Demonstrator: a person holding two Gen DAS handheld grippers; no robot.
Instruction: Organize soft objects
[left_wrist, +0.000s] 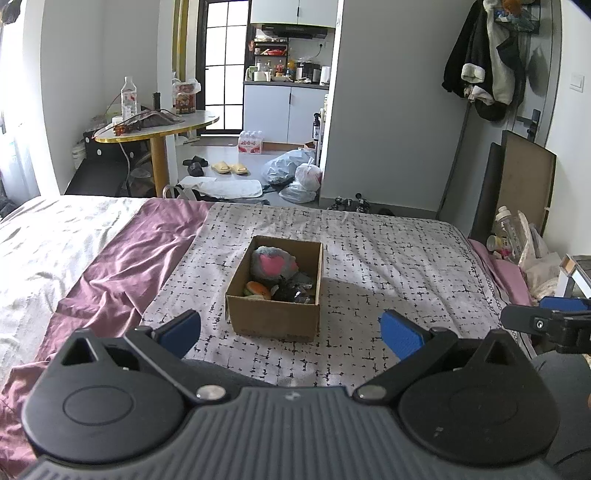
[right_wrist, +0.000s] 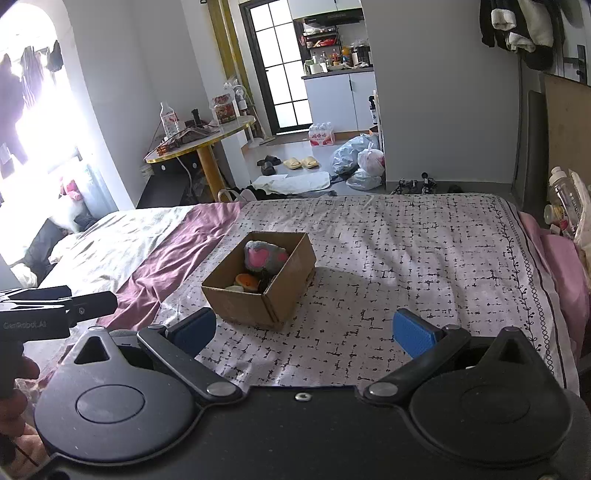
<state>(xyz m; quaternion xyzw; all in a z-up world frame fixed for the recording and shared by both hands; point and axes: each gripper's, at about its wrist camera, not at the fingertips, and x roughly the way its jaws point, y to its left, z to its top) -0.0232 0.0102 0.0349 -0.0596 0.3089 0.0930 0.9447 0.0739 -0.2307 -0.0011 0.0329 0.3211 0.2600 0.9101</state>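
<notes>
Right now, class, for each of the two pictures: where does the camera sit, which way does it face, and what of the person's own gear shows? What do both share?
Left wrist: sits on the left gripper, facing across the bed toward the kitchen; its open blue fingers show, and the right gripper pokes in at right.
Right wrist: sits on the right gripper, facing likewise from further right; its open fingers show, plus the left gripper at left.
Shared: the cardboard box holding a grey and pink plush toy, on the patterned bedspread.

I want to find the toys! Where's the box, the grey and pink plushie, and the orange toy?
cardboard box (left_wrist: 273, 315): left wrist view, its near front wall.
grey and pink plushie (left_wrist: 271, 264): left wrist view, its pink patch.
orange toy (right_wrist: 247, 281): right wrist view, its orange top.
</notes>
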